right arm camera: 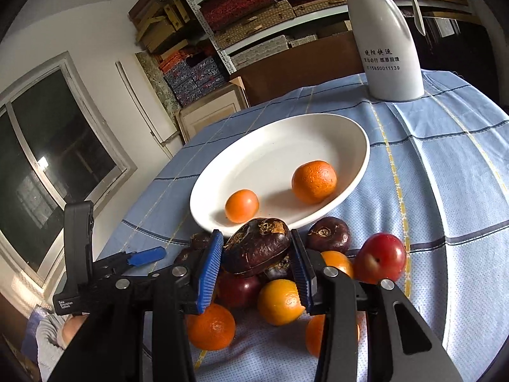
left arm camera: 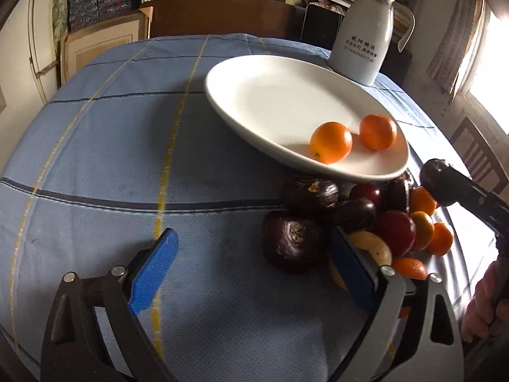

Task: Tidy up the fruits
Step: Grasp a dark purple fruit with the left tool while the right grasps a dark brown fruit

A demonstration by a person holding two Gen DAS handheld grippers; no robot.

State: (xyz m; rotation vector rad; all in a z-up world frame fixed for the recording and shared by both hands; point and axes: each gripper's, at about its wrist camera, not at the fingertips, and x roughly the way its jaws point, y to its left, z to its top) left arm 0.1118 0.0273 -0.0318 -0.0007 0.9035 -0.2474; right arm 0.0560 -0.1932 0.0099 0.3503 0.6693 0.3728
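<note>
- A round table under a pale blue checked cloth carries a white oval plate, a heap of fruit beside it, and a tall white jug at the far edge
- Two oranges lie on the plate, apart from each other: a smaller smooth orange near the rim closest to the heap, and a larger dimpled orange further in
- The heap sits on the cloth just beside the plate's near rim; it mixes dark purple-brown fruits, red plums and more oranges, all touching or piled on one another
- The right gripper is clamped on one dark wrinkled fruit; both blue pads press its sides, and the fruit sits above the rest of the heap, right at the plate's edge
- A red plum rests at the right side of the heap, and a loose orange lies below the held fruit
- The left gripper stands wide apart with nothing between its blue pads; it hangs over bare cloth on the left side of the heap, and its right pad is just beside another dark fruit
- A hand shows at the edge of the left view, holding the right gripper's handle
</note>
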